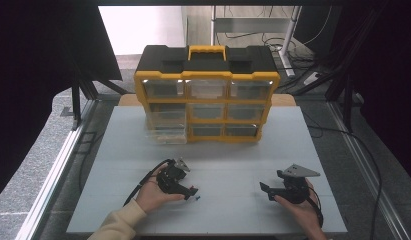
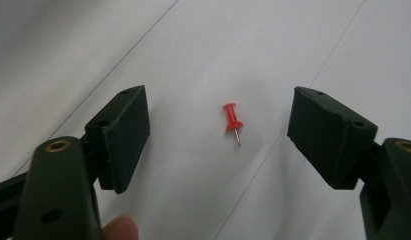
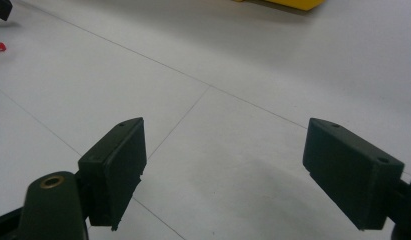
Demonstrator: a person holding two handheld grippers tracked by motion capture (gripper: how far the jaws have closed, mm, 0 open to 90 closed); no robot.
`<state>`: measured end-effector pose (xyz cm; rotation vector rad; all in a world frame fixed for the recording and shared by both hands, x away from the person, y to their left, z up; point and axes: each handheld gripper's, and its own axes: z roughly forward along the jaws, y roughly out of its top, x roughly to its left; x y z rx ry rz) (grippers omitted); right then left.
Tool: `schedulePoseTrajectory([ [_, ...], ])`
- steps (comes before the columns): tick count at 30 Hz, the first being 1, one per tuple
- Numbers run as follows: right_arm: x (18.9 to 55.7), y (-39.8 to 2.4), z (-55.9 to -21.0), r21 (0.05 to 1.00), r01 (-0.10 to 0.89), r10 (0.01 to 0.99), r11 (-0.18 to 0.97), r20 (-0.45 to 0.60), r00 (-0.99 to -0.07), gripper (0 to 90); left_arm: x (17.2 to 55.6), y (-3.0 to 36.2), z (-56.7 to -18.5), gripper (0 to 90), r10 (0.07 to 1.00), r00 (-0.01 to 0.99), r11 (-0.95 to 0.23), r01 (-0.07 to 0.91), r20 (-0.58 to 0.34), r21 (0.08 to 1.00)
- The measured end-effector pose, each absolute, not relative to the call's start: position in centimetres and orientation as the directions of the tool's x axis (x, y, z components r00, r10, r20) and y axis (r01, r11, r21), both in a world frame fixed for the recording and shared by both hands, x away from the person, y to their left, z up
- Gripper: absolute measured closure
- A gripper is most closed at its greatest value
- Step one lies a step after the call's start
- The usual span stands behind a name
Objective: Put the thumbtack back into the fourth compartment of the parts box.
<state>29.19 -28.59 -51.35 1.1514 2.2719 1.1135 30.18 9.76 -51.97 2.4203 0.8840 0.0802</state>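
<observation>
- High view: my left gripper (image 1: pixel 191 190) sits low over the white table (image 1: pixel 233 150), well in front of the yellow-and-black drawer organiser (image 1: pixel 207 95). A tiny red-and-blue speck lies at its tip, too small to read here. My right gripper (image 1: pixel 265 189) rests off to the side, just as far from the organiser.
- Left gripper view: jaws spread wide, nothing pinched. The red pushpin (image 2: pixel 233 121) lies flat on the table between them, touching neither pad, steel point toward me.
- Handling guess: featherlight, hard plastic head, slick and rounded, sharp tip. It'll skid or flip if nudged. I'd pinch the waist of the head, not the needle.
- Right gripper view: jaws wide apart and empty over bare table; organiser edge far ahead.
</observation>
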Motion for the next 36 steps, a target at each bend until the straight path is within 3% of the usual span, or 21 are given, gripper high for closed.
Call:
schedulePoseTrajectory([
  [8,29.17,-28.60,-51.34,0.782,0.511,0.798,0.358,0.028,-0.601,18.0,30.08,9.44,-52.10,32.9,0.605,0.788,-0.644,0.568,-0.114,0.513],
  [13,29.09,-28.57,-51.23,0.787,0.499,0.798,0.362,0.015,-0.602,18.1,29.86,9.26,-52.15,42.9,0.601,0.796,-0.666,0.550,-0.074,0.503],
  [17,29.11,-28.58,-51.24,0.787,0.499,0.799,0.363,0.013,-0.601,18.1,29.75,9.28,-52.08,55.8,0.601,0.798,-0.676,0.542,-0.052,0.500],
  [20,29.10,-28.56,-51.25,0.786,0.499,0.799,0.365,0.011,-0.602,18.1,29.54,9.12,-52.01,60.5,0.588,0.807,-0.685,0.531,-0.052,0.499],
  [26,29.10,-28.58,-51.23,0.786,0.499,0.800,0.366,0.009,-0.600,18.1,29.61,9.15,-51.97,81.9,0.582,0.809,-0.681,0.539,-0.080,0.497],
  [36,29.10,-28.61,-51.24,0.785,0.500,0.802,0.366,0.007,-0.598,18.2,29.62,9.29,-51.94,83.3,0.577,0.812,-0.678,0.535,-0.086,0.504],
])
